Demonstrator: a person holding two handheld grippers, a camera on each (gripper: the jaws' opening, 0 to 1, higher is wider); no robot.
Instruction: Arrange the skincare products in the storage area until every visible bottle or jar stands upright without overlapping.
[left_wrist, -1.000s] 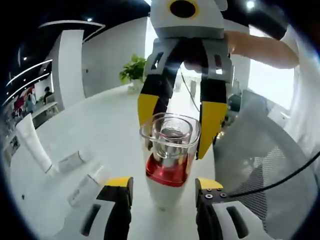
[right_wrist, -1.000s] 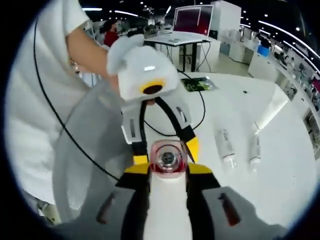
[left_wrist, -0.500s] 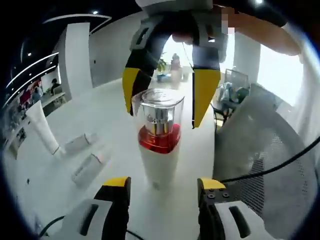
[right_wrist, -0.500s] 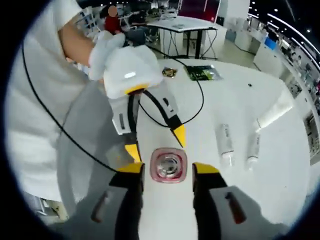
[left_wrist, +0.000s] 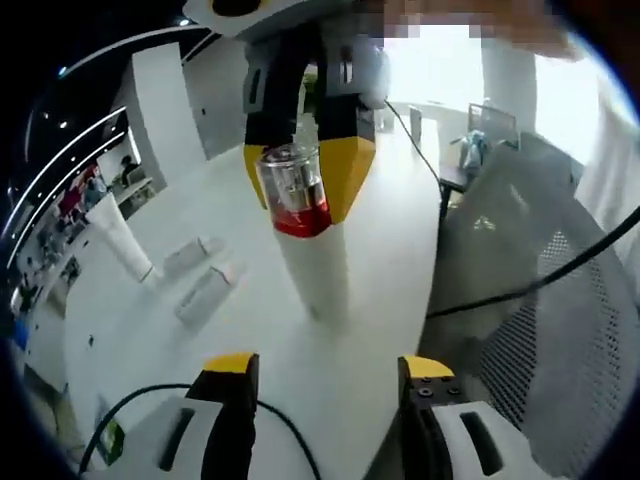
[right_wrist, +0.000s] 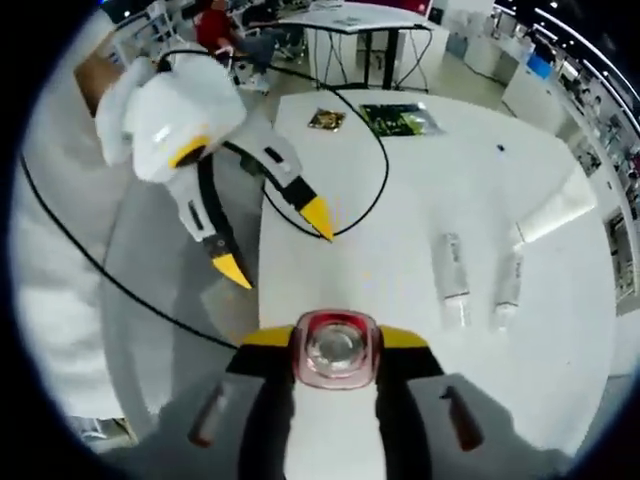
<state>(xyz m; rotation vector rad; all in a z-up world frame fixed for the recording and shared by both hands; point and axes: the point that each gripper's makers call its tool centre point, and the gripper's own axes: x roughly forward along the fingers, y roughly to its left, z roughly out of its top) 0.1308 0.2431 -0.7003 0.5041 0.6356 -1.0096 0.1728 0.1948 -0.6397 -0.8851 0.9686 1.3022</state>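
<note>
Standing upright on the white table (left_wrist: 230, 220), the pump bottle (left_wrist: 305, 240) is pinched by the right gripper (right_wrist: 333, 345). The left gripper (right_wrist: 275, 240) hangs spread wide, holding nothing.

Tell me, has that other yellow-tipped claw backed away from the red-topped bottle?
Yes. In the right gripper view, the left gripper has pulled up and left, away from the bottle and toward the table's edge.

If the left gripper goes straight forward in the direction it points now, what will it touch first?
Most likely the white bottle with the red band, standing upright ahead between the lines of the open left gripper. The right gripper is shut on its clear cap. Depth is hard to judge here.
</note>
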